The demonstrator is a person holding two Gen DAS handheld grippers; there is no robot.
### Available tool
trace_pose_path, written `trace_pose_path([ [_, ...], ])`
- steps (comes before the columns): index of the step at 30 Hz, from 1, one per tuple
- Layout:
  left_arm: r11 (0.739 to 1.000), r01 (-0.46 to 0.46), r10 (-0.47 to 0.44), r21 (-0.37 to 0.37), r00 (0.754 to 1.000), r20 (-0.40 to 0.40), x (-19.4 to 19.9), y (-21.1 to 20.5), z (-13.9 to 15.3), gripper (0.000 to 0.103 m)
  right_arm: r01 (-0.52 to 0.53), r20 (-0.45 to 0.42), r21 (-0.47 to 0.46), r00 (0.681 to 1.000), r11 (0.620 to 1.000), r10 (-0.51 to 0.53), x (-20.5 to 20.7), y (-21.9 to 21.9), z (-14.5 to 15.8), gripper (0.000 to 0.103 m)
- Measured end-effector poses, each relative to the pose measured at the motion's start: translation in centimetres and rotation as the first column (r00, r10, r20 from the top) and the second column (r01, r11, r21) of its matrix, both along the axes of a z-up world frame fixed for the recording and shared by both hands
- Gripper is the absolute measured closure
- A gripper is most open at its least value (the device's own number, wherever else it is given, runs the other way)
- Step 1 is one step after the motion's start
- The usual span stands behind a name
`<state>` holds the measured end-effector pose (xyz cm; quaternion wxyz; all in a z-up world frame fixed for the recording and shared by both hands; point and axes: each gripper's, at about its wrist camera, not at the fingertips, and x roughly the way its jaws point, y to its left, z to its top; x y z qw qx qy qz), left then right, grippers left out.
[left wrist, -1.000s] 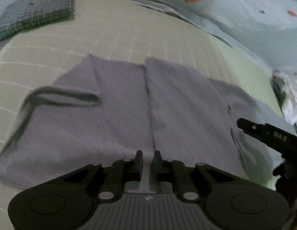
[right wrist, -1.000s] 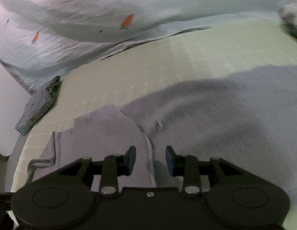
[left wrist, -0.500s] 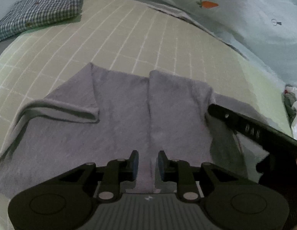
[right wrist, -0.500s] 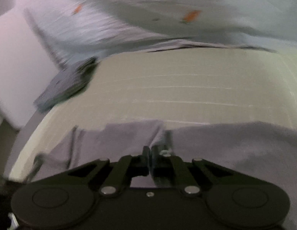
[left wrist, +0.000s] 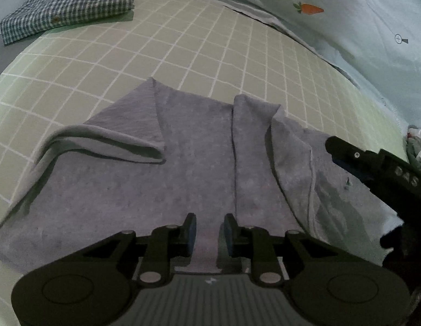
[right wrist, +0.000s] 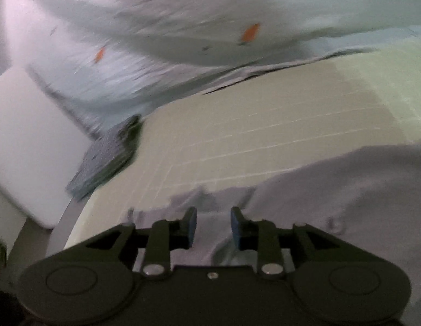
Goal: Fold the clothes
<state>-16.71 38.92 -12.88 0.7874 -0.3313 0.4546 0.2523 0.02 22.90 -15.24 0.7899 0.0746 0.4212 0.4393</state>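
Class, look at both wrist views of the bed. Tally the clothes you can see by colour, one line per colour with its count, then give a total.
Grey garment, spread on the bed and partly folded: 1
Blue-and-white checked shirt, folded at the far corner: 1
Crumpled clothing, colour unclear, only partly in view at the edge: 1
Total: 3

The right gripper (right wrist: 213, 222), jaws just reopened and empty, hangs over the grey garment (right wrist: 346, 190) on the checked sheet (right wrist: 264, 135)
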Motion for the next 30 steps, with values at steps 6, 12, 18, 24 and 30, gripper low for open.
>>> trace_pose_path([
  [6, 1.000, -0.004, 0.004, -0.003, 1.000, -0.005, -0.3, 0.3, 0.0, 0.078, -0.017, -0.093, -0.062, 0.996, 0.998, 0.011, 1.3, 1.7, -2.5, 0.068],
  [12, 1.000, -0.017, 0.017, 0.018, 1.000, -0.003, -1.2, 0.5, 0.4, 0.078, 0.022, 0.032, -0.021, 0.999, 1.000, -0.021, 1.1, 0.7, -0.4, 0.102],
  [18, 0.992, -0.015, 0.020, 0.125, 0.999, -0.039, -2.4, 0.7, 1.3, 0.072, 0.163, 0.245, -0.156, 0.962, 0.974, -0.122, 4.0, -0.9, 1.2, 0.101],
  [24, 0.966, -0.053, 0.083, 0.253, 0.990, -0.111, -4.6, 2.8, 1.6, 0.049, 0.230, 0.250, -0.279, 0.955, 0.932, -0.161, 4.5, -2.5, 0.7, 0.063],
  [30, 0.938, -0.025, 0.099, 0.345, 0.975, -0.198, -6.1, 4.4, 1.2, 0.041, 0.175, 0.193, -0.256, 0.973, 0.951, -0.127, 0.4, -3.5, 1.1, 0.056],
])
